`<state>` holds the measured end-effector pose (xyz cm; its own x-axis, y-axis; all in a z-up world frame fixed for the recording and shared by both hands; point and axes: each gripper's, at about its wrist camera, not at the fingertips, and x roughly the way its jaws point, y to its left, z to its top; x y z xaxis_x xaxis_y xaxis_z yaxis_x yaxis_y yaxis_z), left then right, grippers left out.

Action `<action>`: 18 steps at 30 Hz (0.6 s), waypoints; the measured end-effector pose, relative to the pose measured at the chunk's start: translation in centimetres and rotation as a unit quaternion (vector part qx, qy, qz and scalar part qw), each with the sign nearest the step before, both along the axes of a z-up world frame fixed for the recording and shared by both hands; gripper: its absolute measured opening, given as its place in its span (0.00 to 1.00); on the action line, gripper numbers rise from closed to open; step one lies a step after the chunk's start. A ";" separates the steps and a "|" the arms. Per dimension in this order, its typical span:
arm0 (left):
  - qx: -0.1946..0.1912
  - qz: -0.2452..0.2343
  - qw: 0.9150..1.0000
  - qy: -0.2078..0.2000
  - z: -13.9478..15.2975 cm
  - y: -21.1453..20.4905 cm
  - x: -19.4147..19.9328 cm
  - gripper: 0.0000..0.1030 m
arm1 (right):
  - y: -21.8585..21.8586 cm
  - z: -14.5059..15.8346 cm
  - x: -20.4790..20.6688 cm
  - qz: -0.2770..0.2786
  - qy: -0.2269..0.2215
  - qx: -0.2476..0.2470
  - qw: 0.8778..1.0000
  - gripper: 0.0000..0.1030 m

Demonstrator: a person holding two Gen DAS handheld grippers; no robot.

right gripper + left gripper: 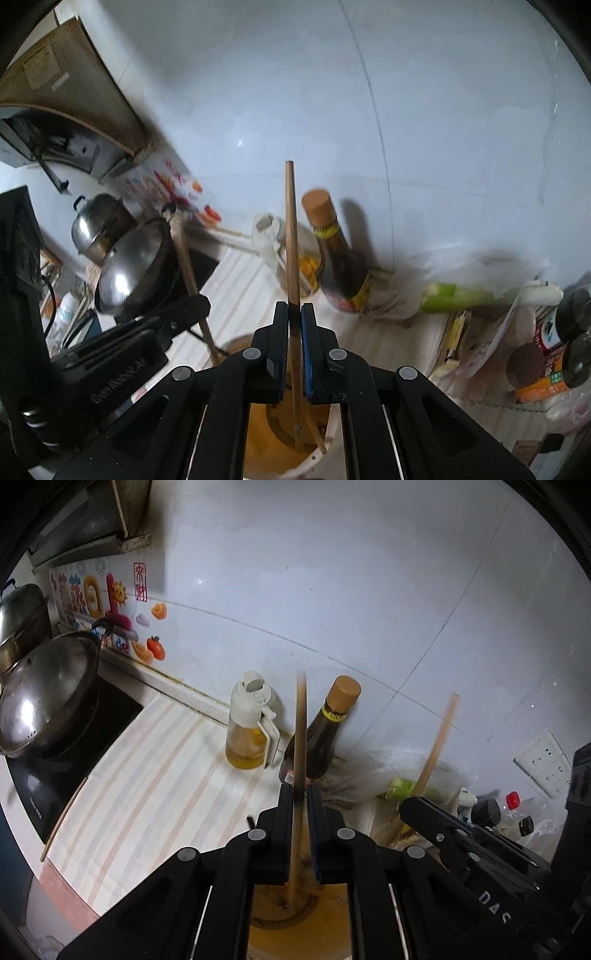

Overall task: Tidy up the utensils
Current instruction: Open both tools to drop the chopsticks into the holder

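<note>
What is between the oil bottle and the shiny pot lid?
In the left wrist view, only bare striped countertop and the black cooktop's corner lie between the oil bottle and the pot lid.

White letters "DAS" stand on the black body of the right gripper (436, 808) in the left wrist view; a red seal sticker (140, 581) on the wall carries Chinese characters, possibly "來財"; other labels are too blurred to read.

Matte black left gripper (302, 797), angular linkage arms, round grey pivot pins, blue-edged pads (316, 834), matching right gripper (294, 314), blue inner pad (306, 343), pale embossed lettering on both bodies
</note>
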<state>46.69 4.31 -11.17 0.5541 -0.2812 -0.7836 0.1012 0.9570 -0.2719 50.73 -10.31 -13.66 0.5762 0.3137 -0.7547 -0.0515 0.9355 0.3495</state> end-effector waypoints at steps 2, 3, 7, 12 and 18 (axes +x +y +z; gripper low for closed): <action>-0.003 -0.001 1.000 0.007 0.1 0.3 -0.3 0.08 | -0.1 -0.2 0.0 0.005 0.008 -0.001 1.000 0.07; -0.003 0.001 1.000 0.008 0.3 0.5 -0.6 0.09 | -0.2 -0.1 -0.2 0.005 0.011 0.001 1.000 0.08; 0.036 0.021 0.999 -0.005 1.3 1.3 -2.1 0.52 | -1.1 0.7 -1.1 -0.005 0.010 0.004 1.000 0.19; 0.077 0.049 0.995 -0.027 2.1 2.2 -4.9 0.76 | -2.8 2.1 -2.9 -0.019 0.008 0.006 1.000 0.36; 0.099 0.065 0.991 -0.057 2.0 2.3 -9.5 1.00 | -6.4 2.2 -7.7 -0.065 0.005 -0.016 0.998 0.56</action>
